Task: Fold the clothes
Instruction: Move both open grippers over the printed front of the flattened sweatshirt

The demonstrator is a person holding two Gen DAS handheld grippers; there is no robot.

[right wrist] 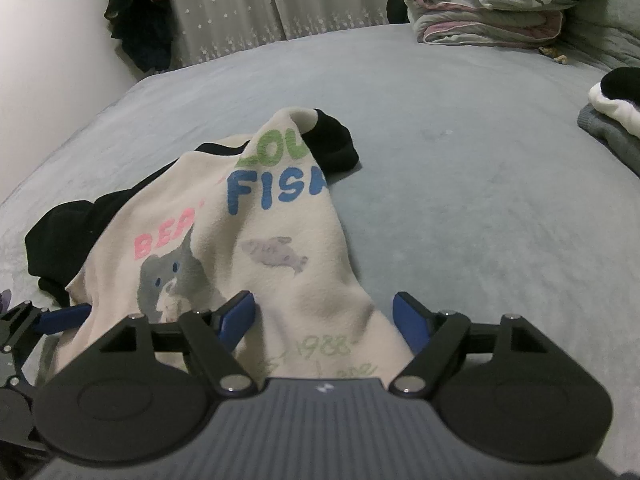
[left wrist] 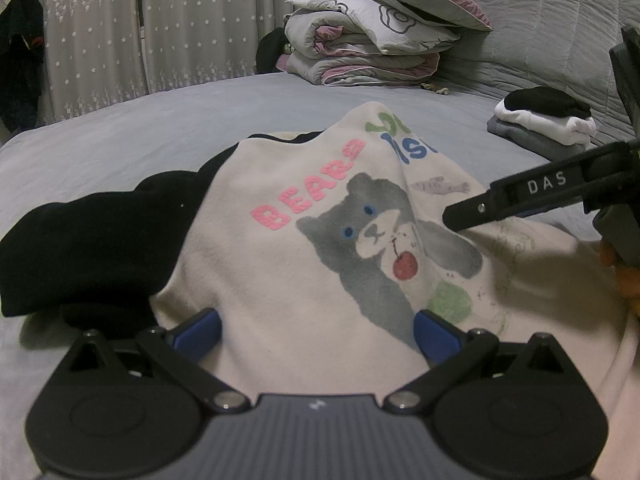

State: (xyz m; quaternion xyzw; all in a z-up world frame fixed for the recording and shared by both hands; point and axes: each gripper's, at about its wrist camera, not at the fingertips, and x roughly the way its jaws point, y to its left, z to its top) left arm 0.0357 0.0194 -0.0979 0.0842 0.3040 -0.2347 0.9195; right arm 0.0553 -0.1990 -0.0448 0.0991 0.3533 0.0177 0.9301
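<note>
Right wrist view: my right tool (right wrist: 324,318) is opening astride the sweatshirt (right wrist: 256,264), left tool (left wrist: 318,332) spread, so the raised hem may slump unevenly

Home bedroom, grey bed (right wrist: 440,140), folded quilts (left wrist: 360,44), star-print curtains (left wrist: 160,20)

Both cameras ride low on the grippers, tilted down over the bed (left wrist: 160,120) and facing the curtains (left wrist: 100,28). The left view sits close over the cream sweatshirt (left wrist: 304,272); the right view, just beside it, sees more bare bed. Both share the sweatshirt, the folded quilts (right wrist: 480,8) and the stack of folded clothes (left wrist: 548,120)
</note>
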